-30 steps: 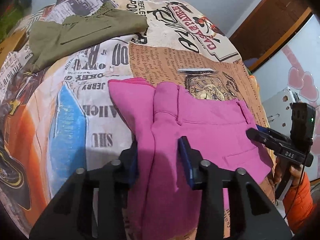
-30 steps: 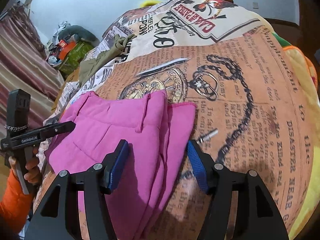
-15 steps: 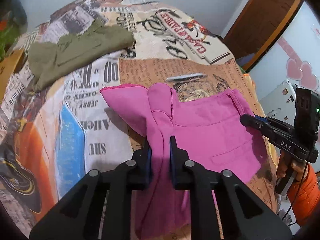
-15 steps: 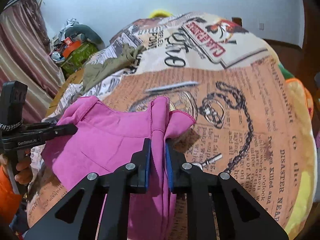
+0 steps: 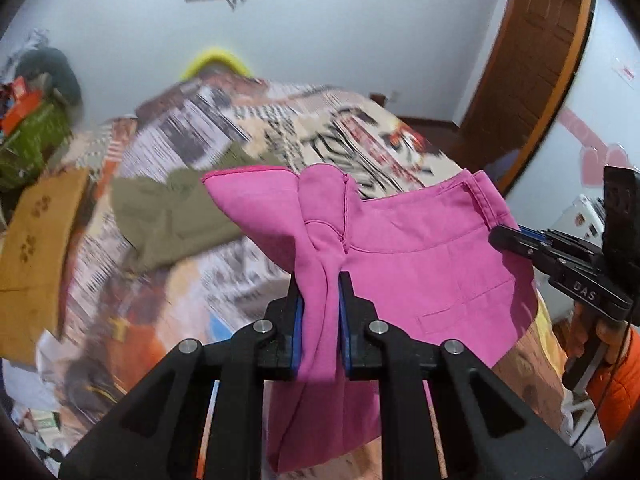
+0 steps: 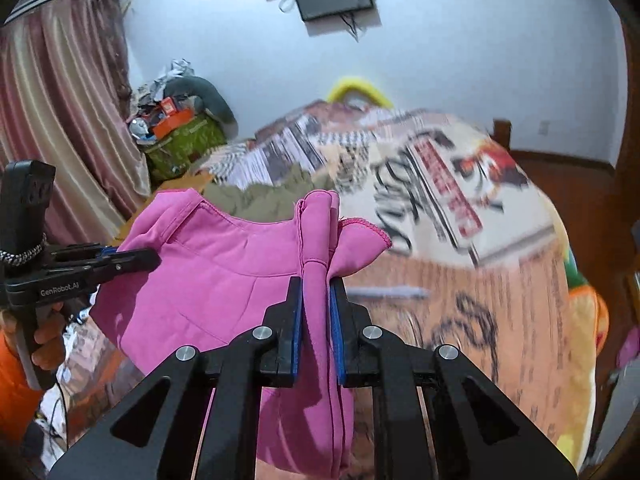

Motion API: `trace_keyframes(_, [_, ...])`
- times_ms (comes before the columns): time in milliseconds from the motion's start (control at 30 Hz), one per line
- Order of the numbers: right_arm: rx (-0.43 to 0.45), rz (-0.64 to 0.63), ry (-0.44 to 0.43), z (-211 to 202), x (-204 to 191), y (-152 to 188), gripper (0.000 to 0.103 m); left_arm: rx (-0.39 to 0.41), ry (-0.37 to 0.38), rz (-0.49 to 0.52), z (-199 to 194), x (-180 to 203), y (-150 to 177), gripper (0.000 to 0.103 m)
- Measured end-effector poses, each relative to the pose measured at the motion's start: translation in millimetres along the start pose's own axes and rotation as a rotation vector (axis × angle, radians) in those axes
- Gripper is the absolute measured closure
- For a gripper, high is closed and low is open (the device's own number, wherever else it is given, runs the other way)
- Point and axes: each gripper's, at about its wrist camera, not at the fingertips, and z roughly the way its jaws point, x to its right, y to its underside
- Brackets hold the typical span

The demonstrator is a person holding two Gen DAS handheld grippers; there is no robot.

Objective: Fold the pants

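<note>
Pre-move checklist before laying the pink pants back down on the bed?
1. Left tongs clamped on pink pants: ok.
2. Right tongs clamped on the same pants: ok.
3. Fabric stretched flat between the two tongs: not ok, it sags.
4. Pants hanging free of the bedspread: cannot tell, lower hem hidden.
5. Olive garment outside the landing spot: cannot tell, pictures blurred.

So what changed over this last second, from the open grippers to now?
Both grippers closed on the pink pants: the left gripper and right gripper each pinch a bunched edge. They then lifted the pants off the newspaper-print bedspread, so the fabric now hangs between them. The olive garment stayed lying farther back on the bed.
</note>
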Motion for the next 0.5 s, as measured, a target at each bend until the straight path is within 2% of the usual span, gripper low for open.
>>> trace_keyframes(233, [0.052,-0.061,-0.021,32.2,-26.8,-50.9,0.092,0.054,-0.063,-0.053,2.9,-49.9,-34.6,0.088])
trace_keyframes(500, [0.034,-0.146,-0.014,104.8,-53.7,-99.7,0.092,0.073,-0.118,-0.121,43.4,-120.1,-64.1,0.088])
